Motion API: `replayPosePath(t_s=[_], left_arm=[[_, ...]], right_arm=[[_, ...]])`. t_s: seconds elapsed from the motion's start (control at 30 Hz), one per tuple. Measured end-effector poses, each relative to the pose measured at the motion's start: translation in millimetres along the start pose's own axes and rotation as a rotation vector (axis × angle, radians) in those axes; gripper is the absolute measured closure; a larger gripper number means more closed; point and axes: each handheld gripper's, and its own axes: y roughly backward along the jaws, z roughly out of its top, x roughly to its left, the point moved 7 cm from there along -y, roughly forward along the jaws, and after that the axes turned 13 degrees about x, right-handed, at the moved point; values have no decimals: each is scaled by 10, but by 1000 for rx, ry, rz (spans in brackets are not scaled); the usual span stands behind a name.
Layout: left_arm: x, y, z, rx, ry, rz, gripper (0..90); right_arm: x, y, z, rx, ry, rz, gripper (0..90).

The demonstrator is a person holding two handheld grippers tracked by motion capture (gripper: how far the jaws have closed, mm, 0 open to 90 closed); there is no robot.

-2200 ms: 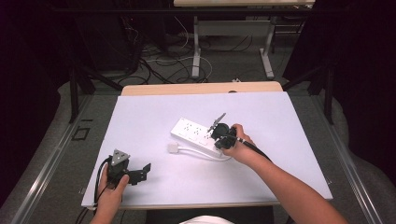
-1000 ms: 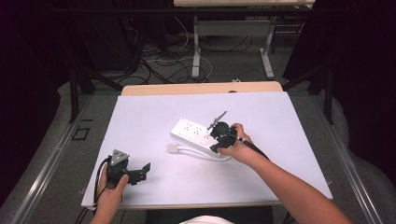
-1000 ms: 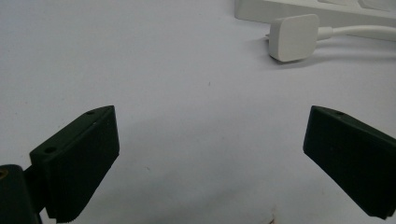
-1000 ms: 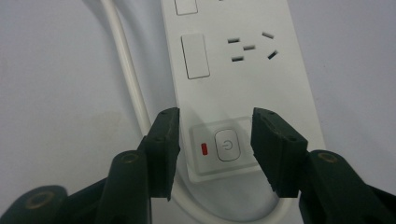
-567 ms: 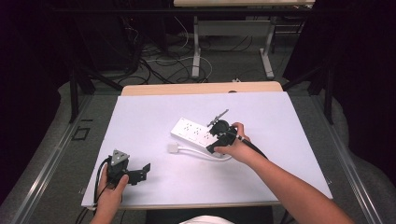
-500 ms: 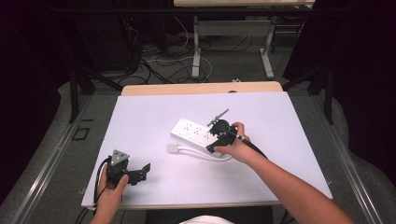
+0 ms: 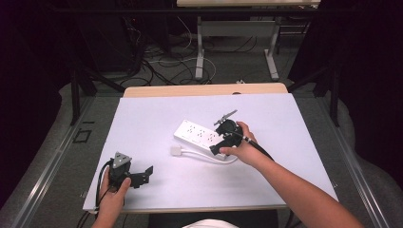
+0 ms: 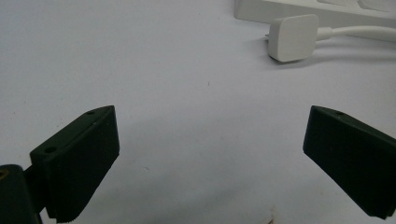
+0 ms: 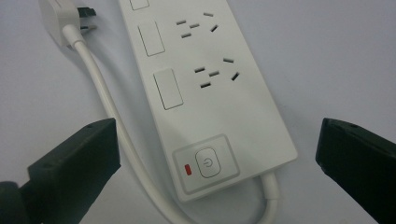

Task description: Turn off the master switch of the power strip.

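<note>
**Hovering over the power strip with both grippers empty**

Holding your right gripper (image 7: 223, 135) above the switch end of the white power strip (image 7: 202, 137), you have its jaws spread wide with nothing between them. In the right gripper view the two black jaws stand to either side of that end of the strip, clear of it, with the power button (image 9: 207, 163) and its small red mark (image 9: 188, 169) between them. Two outlet groups and two blank rectangular covers run up the strip body.

The strip lies flat and at a slant near the middle of the white table (image 7: 142, 123). Its white cord (image 9: 100, 93) leaves the switch end, loops back alongside the body, and ends in a white plug (image 7: 177, 151) resting on the table just beside the strip's far end. The plug's prongs are visible in the right gripper view.

Your left gripper (image 7: 138, 175) sits low at the near left part of the table, well apart from the strip. Its jaws are also wide apart and hold nothing; the left gripper view shows bare table between them, with the plug (image 8: 293, 37) and the strip's edge farther ahead.
</note>
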Motion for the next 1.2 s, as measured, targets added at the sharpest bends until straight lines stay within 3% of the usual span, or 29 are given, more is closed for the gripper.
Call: replayPosePath(t_s=[0.07,0.13,0.17,0.3,0.33,0.37,0.4,0.43,0.47,1.2], left_arm=[[-7,-4,5,-6,12,-4,37],[-4,-4,6,-8,11,-3,37],[-4,-4,5,-8,11,-3,37],[-1,-2,4,-9,13,-2,37],[-1,-1,2,-8,15,-1,37],[-2,-1,1,-8,16,-3,37],[-1,-1,1,-8,16,-2,37],[-1,3,0,-4,14,-6,37],[-1,1,0,-7,16,-5,37],[-1,-2,2,-7,13,5,37]], right_arm=[[2,31,-21,35,-18,-1,0],[-1,23,3,-20,-19,5,0],[-14,66,-35,40,-4,3,0],[-34,76,-24,-15,-22,-10,0],[-37,90,-34,-15,-13,-5,0],[-33,102,-44,-16,-38,-8,0],[-56,121,-56,-21,-19,-16,0],[-65,147,-82,6,-25,-21,0],[-73,151,-78,-27,-31,-19,0],[-526,512,-607,-85,-87,-84,0]])
